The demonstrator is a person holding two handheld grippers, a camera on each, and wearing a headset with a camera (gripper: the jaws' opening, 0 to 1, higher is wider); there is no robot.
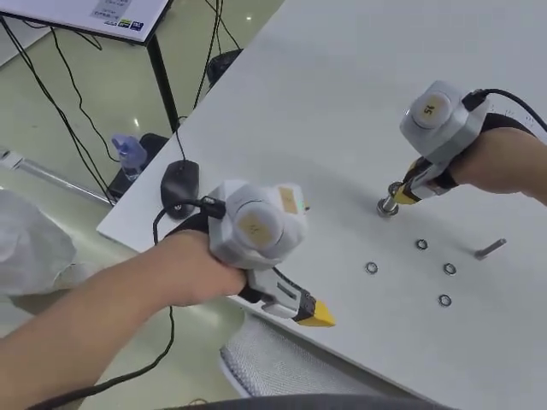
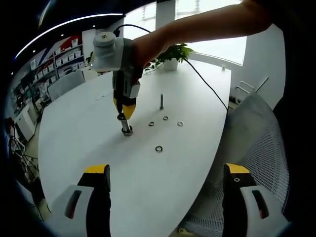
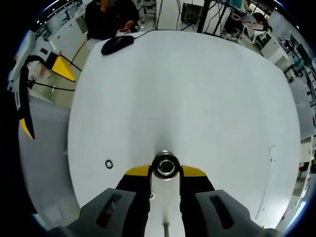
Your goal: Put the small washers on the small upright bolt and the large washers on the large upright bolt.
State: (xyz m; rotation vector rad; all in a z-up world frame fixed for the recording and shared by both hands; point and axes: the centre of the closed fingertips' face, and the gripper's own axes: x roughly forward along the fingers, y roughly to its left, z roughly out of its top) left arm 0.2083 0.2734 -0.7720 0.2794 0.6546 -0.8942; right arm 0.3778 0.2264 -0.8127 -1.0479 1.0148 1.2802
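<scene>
In the head view, the right gripper (image 1: 403, 193) stood in the upper right, pointing steeply down at the large upright bolt (image 1: 389, 205). The wrist behind it was bent and the forearm came in from the right edge. Four small washers (image 1: 372, 267) lay flat on the white table (image 1: 325, 102) at the lower right, apart from each other. The small upright bolt (image 1: 490, 248) stood right of them. The left gripper (image 1: 312, 314) hung low in the centre past the table edge, aimed to the lower right.

In the left gripper view, the left gripper's own jaws rose wide apart from the bottom, holding nothing. The right gripper (image 2: 123, 112) was just above the large upright bolt (image 2: 127, 131), left of centre.

In the right gripper view, the jaws were drawn in on both sides of a metal ring, by my judgement a large washer (image 3: 165, 165), at the lower centre and over the bolt.

I judged that the washers are light, stiff, thin and smooth. They would slip easily and are hard to lift from a flat table. The best hold is on two opposite points of the rim, with the ring kept level so that the hole meets the bolt.
</scene>
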